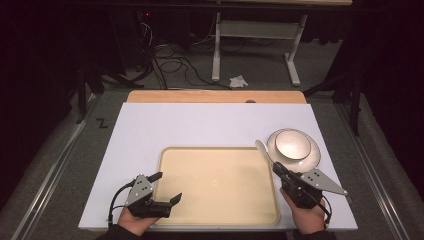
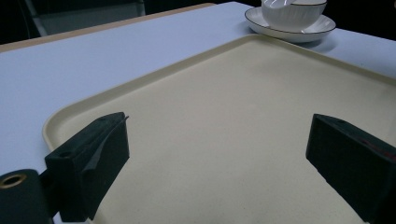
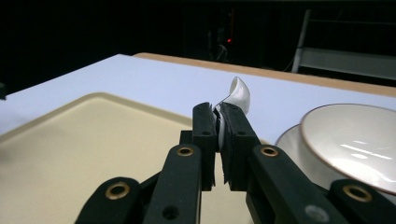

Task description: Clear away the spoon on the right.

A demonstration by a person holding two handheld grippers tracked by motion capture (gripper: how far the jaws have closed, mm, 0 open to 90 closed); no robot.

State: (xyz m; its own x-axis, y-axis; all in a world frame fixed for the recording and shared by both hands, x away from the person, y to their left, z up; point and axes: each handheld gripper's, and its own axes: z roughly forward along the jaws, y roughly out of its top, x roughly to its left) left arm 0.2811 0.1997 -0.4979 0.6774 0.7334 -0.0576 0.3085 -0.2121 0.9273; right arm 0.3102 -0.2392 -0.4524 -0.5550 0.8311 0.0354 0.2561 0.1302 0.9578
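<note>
**At the tray's right rim: spoon in the grip, tray bare**

Item one: right gripper (image 1: 276, 168), at about four o'clock on the table, jaws pressed together on the handle of a white spoon (image 3: 237, 95). The spoon's bowl points away toward twelve, lifted just off the tray's (image 1: 220, 220) right edge.

Item two: bowl (image 1: 293, 143) seated on a saucer (image 1: 312, 159), at two o'clock, just beside the spoon and off the tray.

Item three: left gripper (image 1: 167, 187), at seven o'clock over the tray's left edge, jaws spread wide with nothing between them.

Step in hand, by my reading: carrying the spoon. The next move calls for choosing a spot, tray or bowl, lowering the spoon level, and loosening the pinch gently.
</note>
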